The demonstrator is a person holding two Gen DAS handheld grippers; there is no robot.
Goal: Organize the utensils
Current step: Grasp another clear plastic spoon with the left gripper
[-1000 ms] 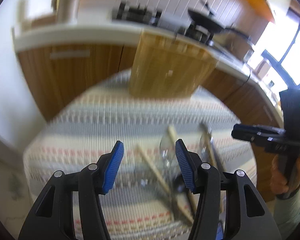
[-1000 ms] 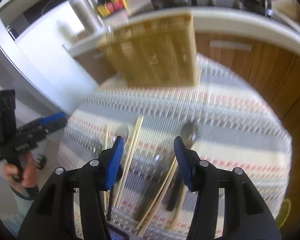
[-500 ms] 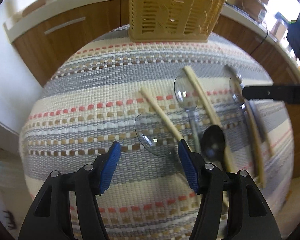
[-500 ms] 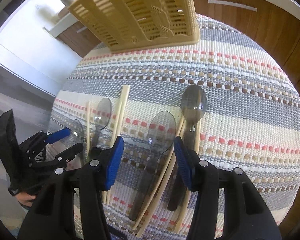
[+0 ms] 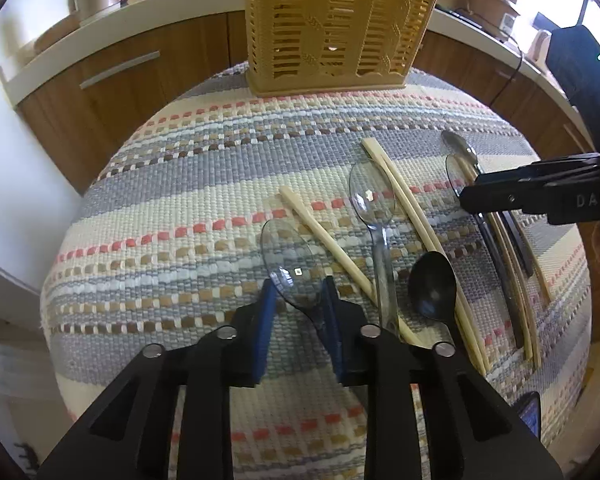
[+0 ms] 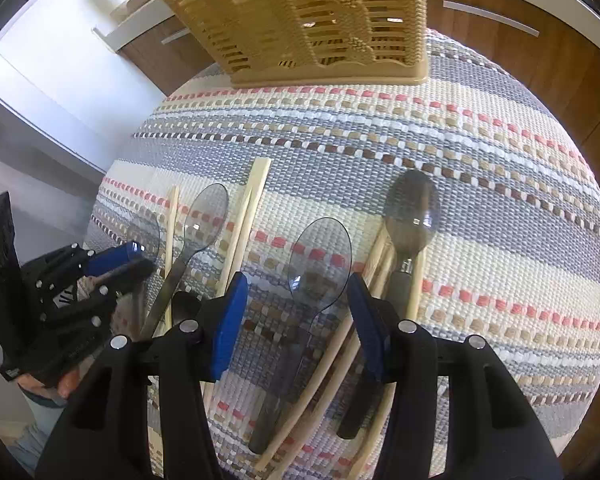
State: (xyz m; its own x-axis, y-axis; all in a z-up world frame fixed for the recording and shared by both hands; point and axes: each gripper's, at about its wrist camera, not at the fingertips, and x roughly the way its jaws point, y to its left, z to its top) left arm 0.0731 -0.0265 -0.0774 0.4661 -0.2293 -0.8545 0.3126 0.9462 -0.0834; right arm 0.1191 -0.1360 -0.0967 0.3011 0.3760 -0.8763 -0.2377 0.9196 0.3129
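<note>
Left gripper [image 5: 298, 300] clamps clear, smoke-tinted plastic spoon [image 5: 290, 264].

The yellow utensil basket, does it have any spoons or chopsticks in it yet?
No, the yellow basket looks empty through its slats, with spoons and chopsticks lying on the striped mat.

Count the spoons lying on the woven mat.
5. Leftmost clear spoon gripped by the left gripper; second clear spoon beside it; black spoon; third clear spoon between the open right gripper; metal spoon rightmost. None looks hidden.

Clear spoons [image 5: 370, 200], black spoon [image 5: 434, 286] and chopsticks [image 5: 404, 200] lie flat (basket [image 5: 336, 28] upright beyond).
</note>
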